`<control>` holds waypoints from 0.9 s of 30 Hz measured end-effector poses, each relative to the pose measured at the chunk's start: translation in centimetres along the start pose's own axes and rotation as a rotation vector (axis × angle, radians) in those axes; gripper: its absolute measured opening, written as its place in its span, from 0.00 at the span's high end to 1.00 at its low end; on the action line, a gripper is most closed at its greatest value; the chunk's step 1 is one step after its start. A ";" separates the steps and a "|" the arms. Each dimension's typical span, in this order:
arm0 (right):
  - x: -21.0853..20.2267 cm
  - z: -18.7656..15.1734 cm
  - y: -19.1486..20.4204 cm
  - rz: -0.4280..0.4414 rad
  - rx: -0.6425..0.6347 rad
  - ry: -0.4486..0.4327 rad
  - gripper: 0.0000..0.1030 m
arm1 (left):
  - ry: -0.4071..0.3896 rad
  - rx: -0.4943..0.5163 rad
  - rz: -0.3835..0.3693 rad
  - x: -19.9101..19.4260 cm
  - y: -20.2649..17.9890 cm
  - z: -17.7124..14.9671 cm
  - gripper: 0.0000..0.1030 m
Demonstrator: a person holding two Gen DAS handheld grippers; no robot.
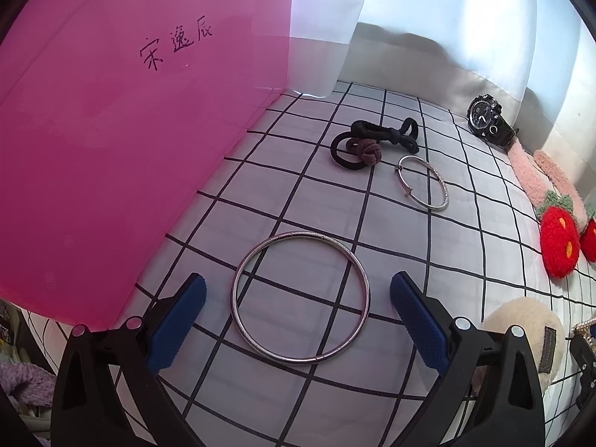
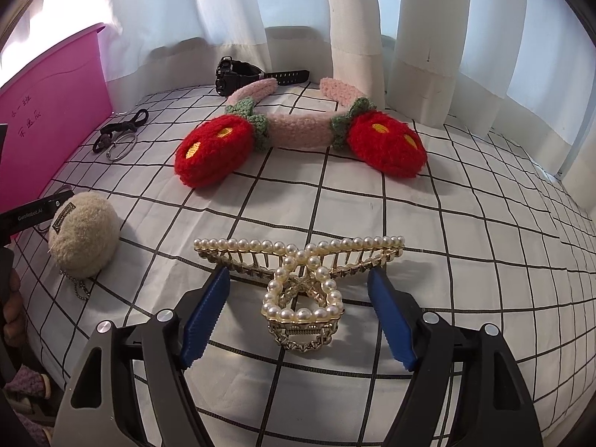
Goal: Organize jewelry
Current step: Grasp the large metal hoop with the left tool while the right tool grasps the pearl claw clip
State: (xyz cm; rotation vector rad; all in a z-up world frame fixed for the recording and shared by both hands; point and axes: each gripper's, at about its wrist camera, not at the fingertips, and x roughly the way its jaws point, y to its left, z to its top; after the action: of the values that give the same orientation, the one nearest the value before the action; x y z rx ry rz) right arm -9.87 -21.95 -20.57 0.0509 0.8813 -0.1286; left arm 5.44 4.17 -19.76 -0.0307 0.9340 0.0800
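In the left wrist view my left gripper (image 1: 298, 290) is open, its blue pads on either side of a large silver bangle (image 1: 238, 313) that lies flat on the checked sheet. A smaller silver bangle (image 1: 439, 182), black hair ties (image 1: 367, 141) and a black watch (image 1: 488, 119) lie farther back. In the right wrist view my right gripper (image 2: 300, 287) is open around a pearl hair claw (image 2: 301, 283) that rests on the sheet between the pads. The pink box (image 1: 111, 130) stands at the left.
A pink plush headband with red flowers (image 2: 298, 130) lies beyond the claw. A beige plush keychain (image 2: 83, 232) sits at the left, near the left gripper's body (image 2: 29, 216). White curtains (image 2: 354, 18) hang behind the bed. The checked sheet (image 2: 465, 223) covers the surface.
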 end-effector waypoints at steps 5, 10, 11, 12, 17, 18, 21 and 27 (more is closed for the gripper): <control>0.0 0.1 0.1 0.007 -0.004 0.006 0.30 | -0.004 0.004 -0.014 -0.2 0.0 -0.1 0.13; -0.1 0.4 0.5 0.020 -0.022 0.020 0.40 | -0.035 0.030 -0.032 -1.0 -0.6 -0.6 0.32; -0.2 0.4 0.7 0.025 -0.032 0.018 0.47 | -0.037 0.031 -0.026 -1.0 -0.7 -0.6 0.32; -0.3 0.4 0.9 0.027 -0.039 0.015 0.56 | -0.039 0.022 -0.030 -1.0 -0.6 -0.6 0.32; -0.4 0.5 0.9 0.039 -0.049 0.013 0.70 | -0.040 0.017 -0.038 -1.3 -0.5 -0.8 0.33; -0.4 0.5 0.7 0.047 -0.045 0.012 0.70 | -0.040 0.020 -0.038 -1.4 -0.5 -0.9 0.33; -0.6 0.5 0.5 0.064 -0.034 0.008 0.70 | -0.036 0.021 -0.039 -1.7 -0.8 -1.3 0.33; -1.4 0.5 0.4 0.077 -0.040 -0.019 0.70 | -0.040 0.036 -0.031 -2.6 -1.3 -1.7 0.33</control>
State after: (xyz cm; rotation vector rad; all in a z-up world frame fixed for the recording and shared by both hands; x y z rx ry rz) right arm -10.32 -21.42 -19.14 0.0459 0.8618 -0.0399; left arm 2.61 2.62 -18.71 -0.0104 0.8949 0.0348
